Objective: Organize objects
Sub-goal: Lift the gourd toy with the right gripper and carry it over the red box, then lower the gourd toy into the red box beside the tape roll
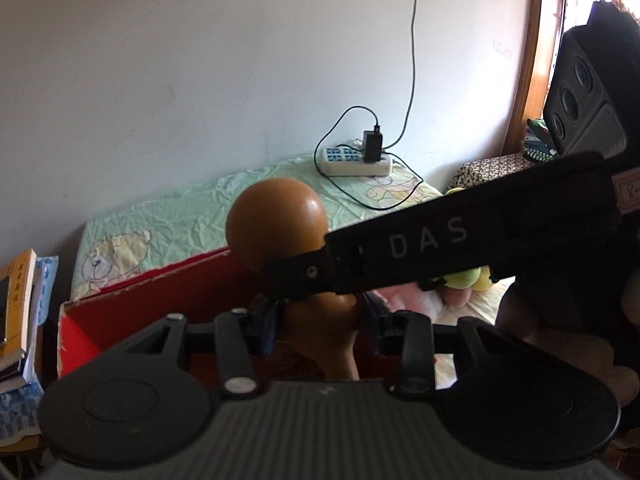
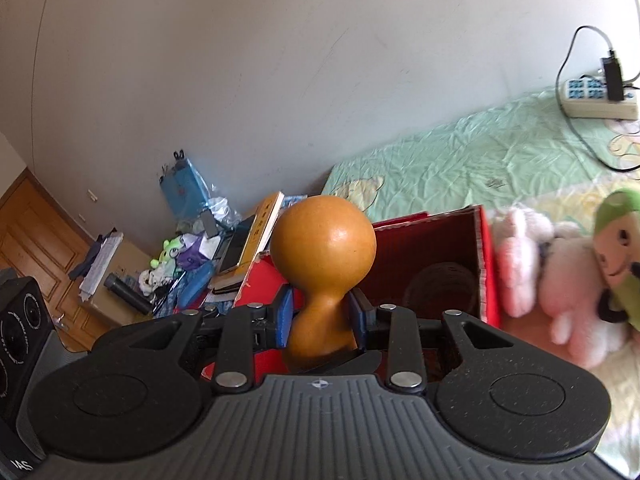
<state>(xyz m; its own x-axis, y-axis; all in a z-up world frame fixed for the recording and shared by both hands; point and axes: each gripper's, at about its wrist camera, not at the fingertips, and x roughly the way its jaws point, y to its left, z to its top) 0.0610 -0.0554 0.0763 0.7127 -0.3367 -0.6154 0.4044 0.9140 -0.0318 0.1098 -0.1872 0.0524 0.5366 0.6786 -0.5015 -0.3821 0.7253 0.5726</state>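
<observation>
An orange-brown gourd [image 2: 323, 248] with a round top and narrow waist is held by both grippers above a red box [image 2: 448, 252]. My right gripper [image 2: 320, 318] is shut on the gourd's waist with its blue pads on either side. In the left wrist view the gourd [image 1: 276, 224] stands up in front, and my left gripper [image 1: 320, 328] is shut on its lower part [image 1: 336, 336]. The right gripper's black body [image 1: 460, 236] crosses that view over the gourd's middle. The red box [image 1: 160, 300] lies just below and behind.
The box rests on a bed with a green sheet [image 2: 460, 160]. Pink and green plush toys [image 2: 560, 272] lie right of the box. A power strip with a charger [image 1: 356, 160] sits by the wall. Books [image 1: 16, 312] and clutter [image 2: 180, 268] lie left of the bed.
</observation>
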